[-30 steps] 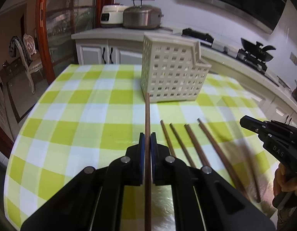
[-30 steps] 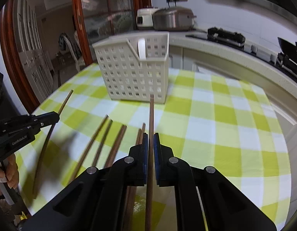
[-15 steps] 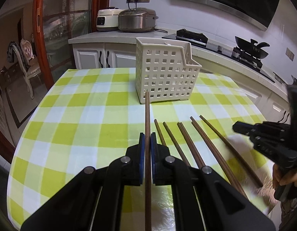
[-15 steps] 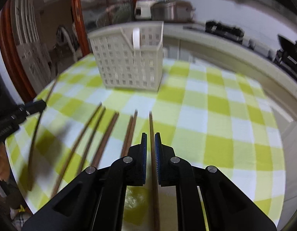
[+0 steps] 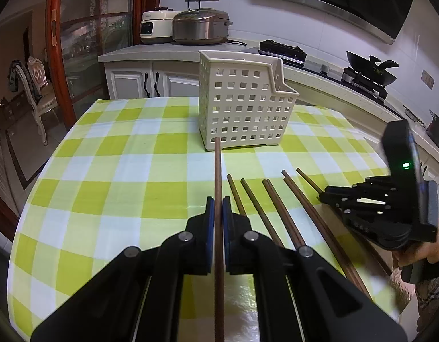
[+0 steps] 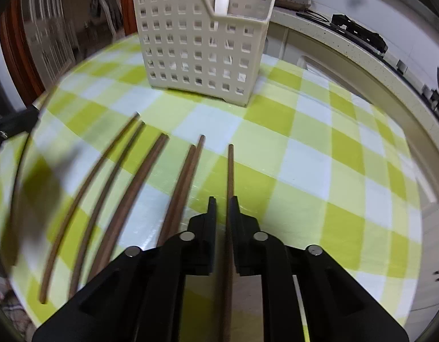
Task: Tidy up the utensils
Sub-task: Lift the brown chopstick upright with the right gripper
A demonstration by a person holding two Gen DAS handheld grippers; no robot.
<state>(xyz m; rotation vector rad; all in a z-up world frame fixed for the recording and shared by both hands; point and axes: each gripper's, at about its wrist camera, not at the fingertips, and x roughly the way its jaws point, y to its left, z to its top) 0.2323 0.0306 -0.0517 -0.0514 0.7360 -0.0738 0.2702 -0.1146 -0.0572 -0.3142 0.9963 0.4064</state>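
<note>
My left gripper (image 5: pixel 217 203) is shut on a brown chopstick (image 5: pixel 217 171) that points toward the white perforated utensil basket (image 5: pixel 242 105), its tip just short of the basket's base. Several more chopsticks (image 5: pixel 272 216) lie side by side on the checked cloth to its right. My right gripper (image 6: pixel 222 203) is slightly open around a chopstick (image 6: pixel 230 171) that lies between its fingers, low over the cloth; it also shows in the left wrist view (image 5: pixel 370 208). The basket (image 6: pixel 202 42) stands ahead of it, with several chopsticks (image 6: pixel 151 176) to its left.
The round table has a green-and-white checked cloth (image 5: pixel 105 171). A counter with two rice cookers (image 5: pixel 200 27) and a stove with a wok (image 5: pixel 370 69) lies behind. A chair (image 5: pixel 34 91) stands far left by a wood-framed glass door.
My right gripper has dropped low to the cloth and its jaws have parted a little around its chopstick. My left gripper, chopstick still clamped, has drawn back from the basket.
</note>
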